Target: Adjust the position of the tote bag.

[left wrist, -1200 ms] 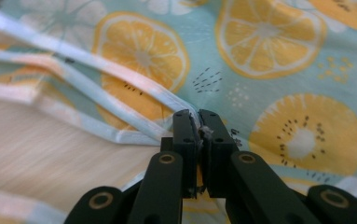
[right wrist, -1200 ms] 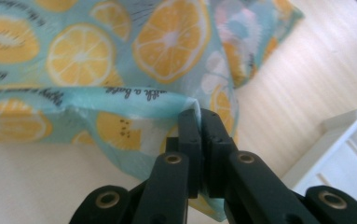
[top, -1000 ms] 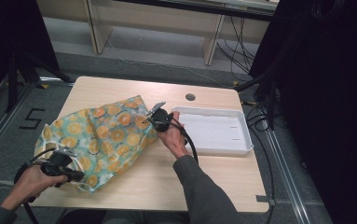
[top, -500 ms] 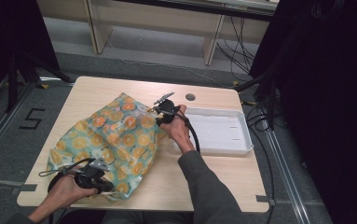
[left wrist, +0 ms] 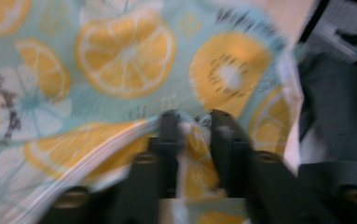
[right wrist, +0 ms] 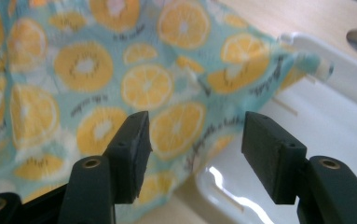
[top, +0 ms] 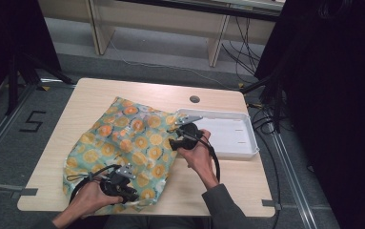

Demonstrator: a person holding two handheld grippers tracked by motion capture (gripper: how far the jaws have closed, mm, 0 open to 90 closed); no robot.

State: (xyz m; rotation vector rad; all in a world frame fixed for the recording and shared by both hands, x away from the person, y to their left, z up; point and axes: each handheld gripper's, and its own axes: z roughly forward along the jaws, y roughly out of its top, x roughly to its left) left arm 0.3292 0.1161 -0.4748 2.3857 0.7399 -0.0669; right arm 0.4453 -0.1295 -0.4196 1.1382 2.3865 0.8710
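Left gripper view: the teal, orange-slice-printed fabric cloth is pinched by the left hand-held gripper. The right hand-held gripper is held wide open, empty, above the cloth edge and the white plastic tray.

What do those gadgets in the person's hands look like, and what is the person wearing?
Both are black. The left gripper and right gripper each carry a small grey three-cornered plate on top and trail a looping black cable. Up close, the jaws are flat, blocky black pads with brass-coloured screws at their bases. The right arm has a dark grey sleeve.
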